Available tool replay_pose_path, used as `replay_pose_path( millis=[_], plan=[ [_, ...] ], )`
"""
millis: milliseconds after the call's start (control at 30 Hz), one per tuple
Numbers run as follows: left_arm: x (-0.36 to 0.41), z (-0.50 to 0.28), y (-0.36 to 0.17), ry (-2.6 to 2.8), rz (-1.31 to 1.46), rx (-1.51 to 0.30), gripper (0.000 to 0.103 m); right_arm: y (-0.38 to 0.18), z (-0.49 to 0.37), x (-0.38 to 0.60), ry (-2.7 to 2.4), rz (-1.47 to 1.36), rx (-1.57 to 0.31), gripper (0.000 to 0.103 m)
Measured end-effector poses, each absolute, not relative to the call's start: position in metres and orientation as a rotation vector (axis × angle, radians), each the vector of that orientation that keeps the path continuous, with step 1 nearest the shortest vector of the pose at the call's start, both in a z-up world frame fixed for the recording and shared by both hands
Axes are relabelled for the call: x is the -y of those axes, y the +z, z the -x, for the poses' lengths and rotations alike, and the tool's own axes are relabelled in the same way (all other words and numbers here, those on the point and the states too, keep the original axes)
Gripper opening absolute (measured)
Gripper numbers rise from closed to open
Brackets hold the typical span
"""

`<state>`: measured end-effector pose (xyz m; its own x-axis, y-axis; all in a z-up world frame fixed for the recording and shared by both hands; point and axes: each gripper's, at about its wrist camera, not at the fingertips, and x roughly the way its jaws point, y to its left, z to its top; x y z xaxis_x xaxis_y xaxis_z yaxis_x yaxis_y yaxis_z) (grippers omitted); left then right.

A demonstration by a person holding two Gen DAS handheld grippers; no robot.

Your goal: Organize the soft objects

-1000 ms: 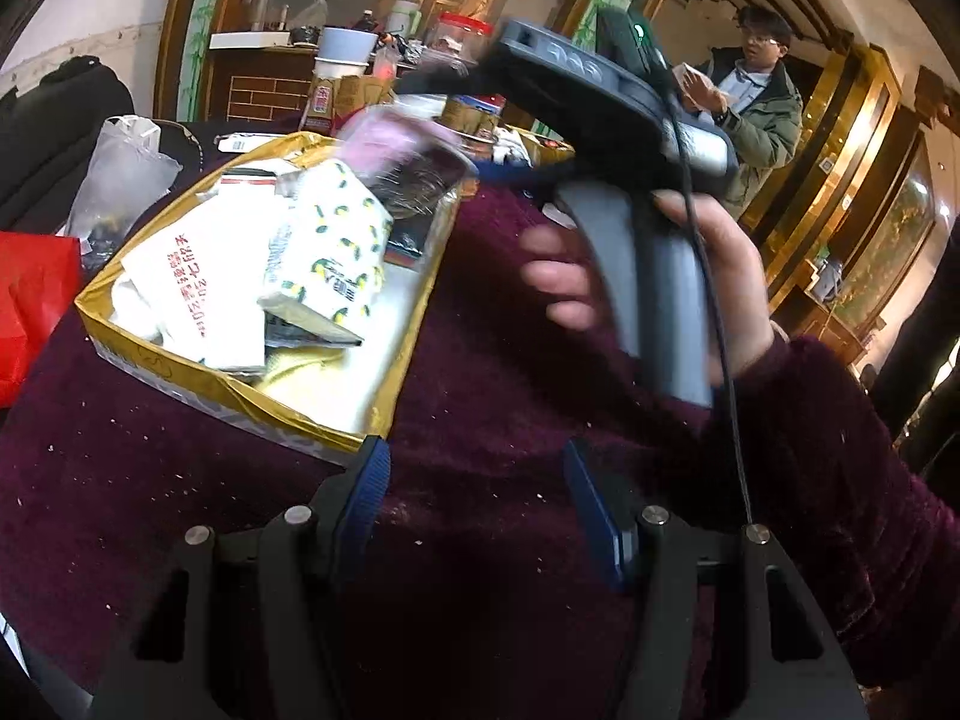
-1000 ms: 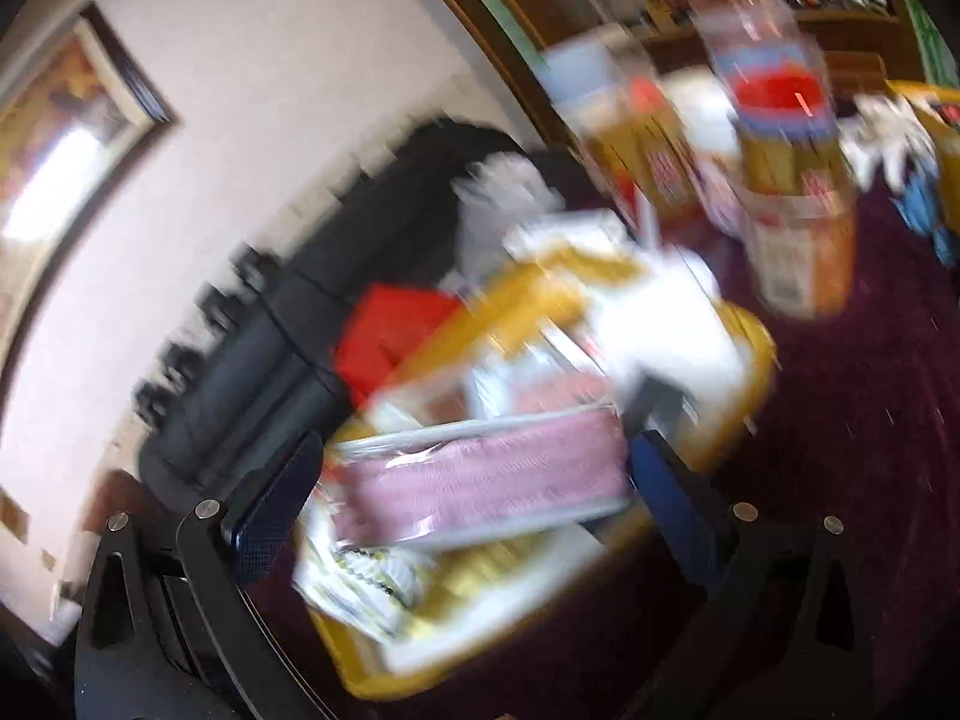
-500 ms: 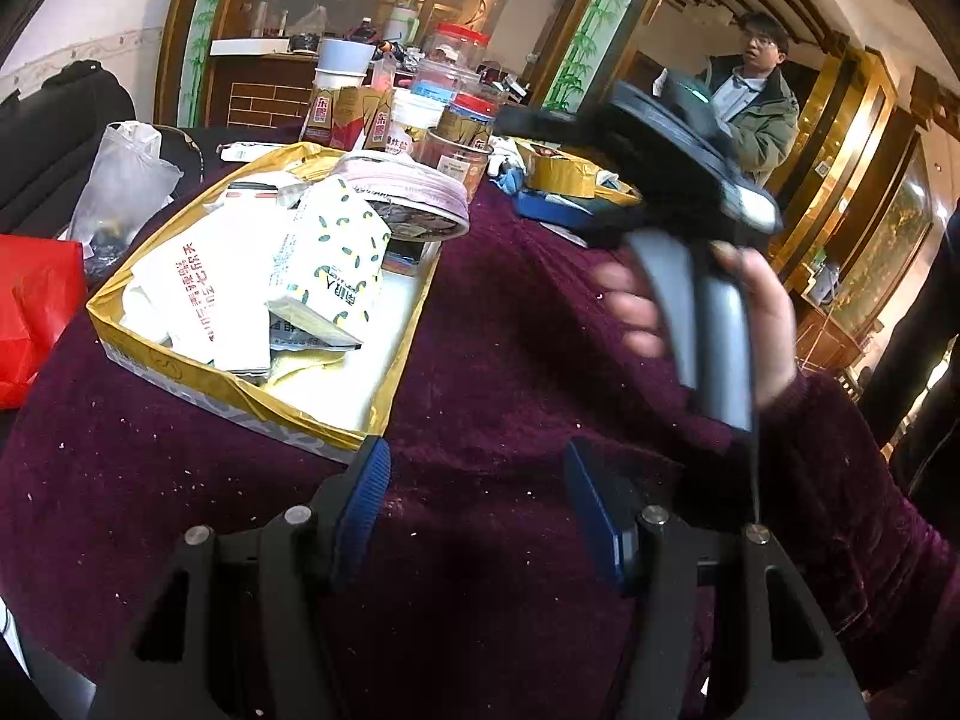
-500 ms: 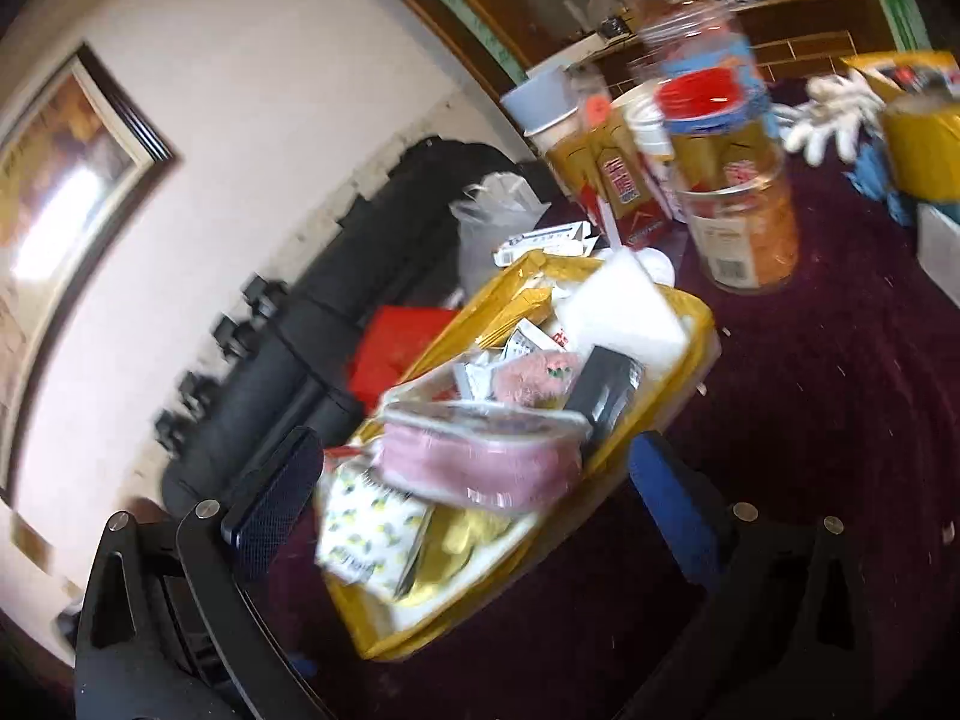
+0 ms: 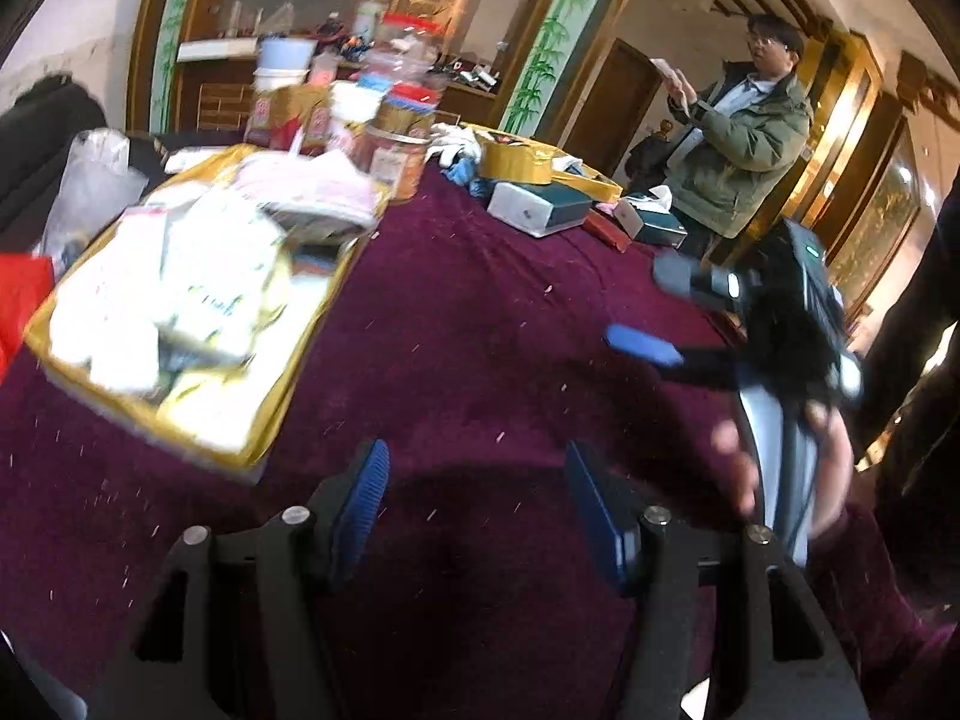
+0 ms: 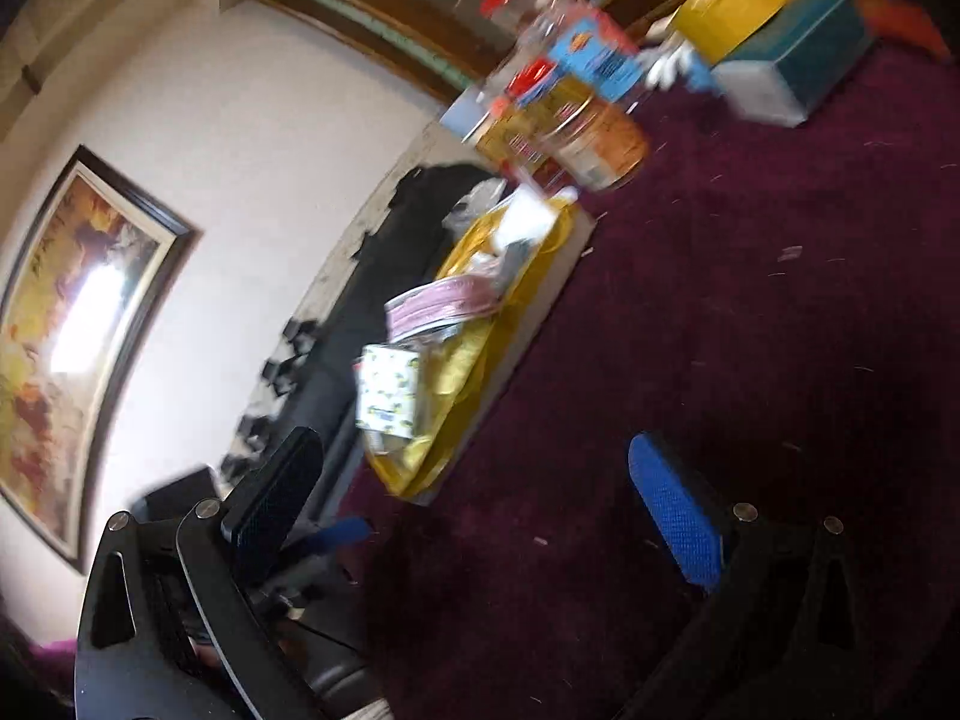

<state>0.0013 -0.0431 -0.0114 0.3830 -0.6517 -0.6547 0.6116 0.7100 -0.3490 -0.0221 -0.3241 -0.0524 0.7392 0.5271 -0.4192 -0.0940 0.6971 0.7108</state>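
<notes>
Though blur smears the gold tray's packets, both jaws gape — left widening; nothing between.

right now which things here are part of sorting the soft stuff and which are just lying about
Job:
gold tray
pink packet
lemon-print pack
left gripper, opening, empty
right gripper, empty

Lying about:
jars
teal box
red bag
</notes>
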Motion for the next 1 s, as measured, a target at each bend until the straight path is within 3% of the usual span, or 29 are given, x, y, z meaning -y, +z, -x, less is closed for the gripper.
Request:
replay_pose_path(
  millis=[100,167,400,700,1000],
  plan=[
    [0.070,0.000,-0.003,-0.778,-0.002,-0.826,0.068,-0.049,0.046,0.334,0.265,-0.657,-0.619,0.103],
    [0.089,0.000,0.004,-0.724,-0.048,-0.789,0.075,-0.046,0.063,0.343,0.192,-0.605,-0.585,0.103],
    [0.133,0.000,0.001,-0.543,-0.133,-0.740,0.075,-0.047,0.076,0.370,0.215,-0.655,-0.476,0.103],
    [0.156,0.008,0.001,-0.407,-0.162,-0.713,0.078,-0.049,0.067,0.363,0.223,-0.661,-0.488,0.103],
    [0.158,0.015,0.011,-0.378,-0.152,-0.688,0.078,-0.038,0.063,0.337,0.169,-0.509,-0.466,0.103]
  ],
)
